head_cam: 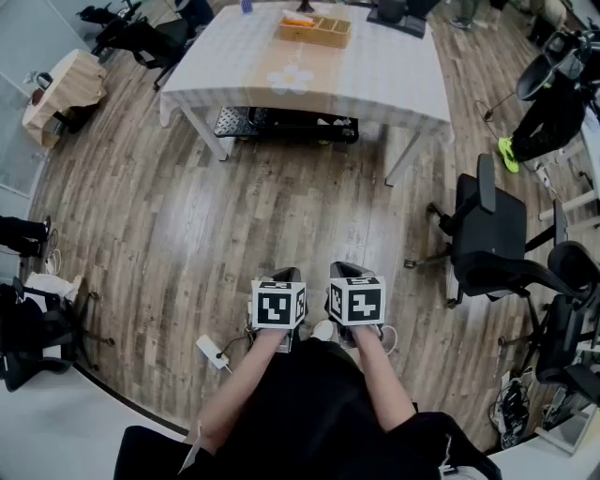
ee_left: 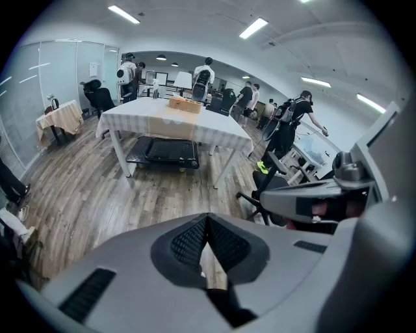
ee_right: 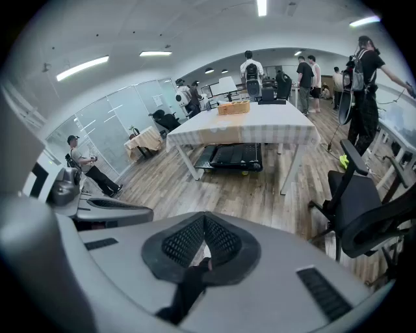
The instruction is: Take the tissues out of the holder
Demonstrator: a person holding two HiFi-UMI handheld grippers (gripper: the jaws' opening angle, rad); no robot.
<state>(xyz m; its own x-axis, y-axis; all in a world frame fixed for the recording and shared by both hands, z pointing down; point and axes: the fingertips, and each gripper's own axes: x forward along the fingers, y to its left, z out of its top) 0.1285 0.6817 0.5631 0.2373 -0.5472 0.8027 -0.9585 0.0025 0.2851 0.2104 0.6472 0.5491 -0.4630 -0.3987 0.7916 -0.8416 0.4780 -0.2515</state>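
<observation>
Left gripper (ee_left: 208,220): jaws pressed together at the tips, nothing between them. Right gripper (ee_right: 205,224): same, closed and empty. They sit side by side, low, close to the person's body.

The light wooden box-shaped holder (head_cam: 314,30) is well ahead of both claws, on the far part of the white-and-beige cloth-covered table (head_cam: 375,75). White-and-orange contents (head_cam: 298,17) show inside; the tissues are too small to confirm.

Tissues are likely light, soft and easy to tear. Best pinch the exposed top edge and pull straight up. The holder may lift too, so the other claw pins its rim.

Brown wood-plank floor (head_cam: 281,206) lies between claws and table. Black office chair (head_cam: 492,234) ahead-right, people beyond the table.
</observation>
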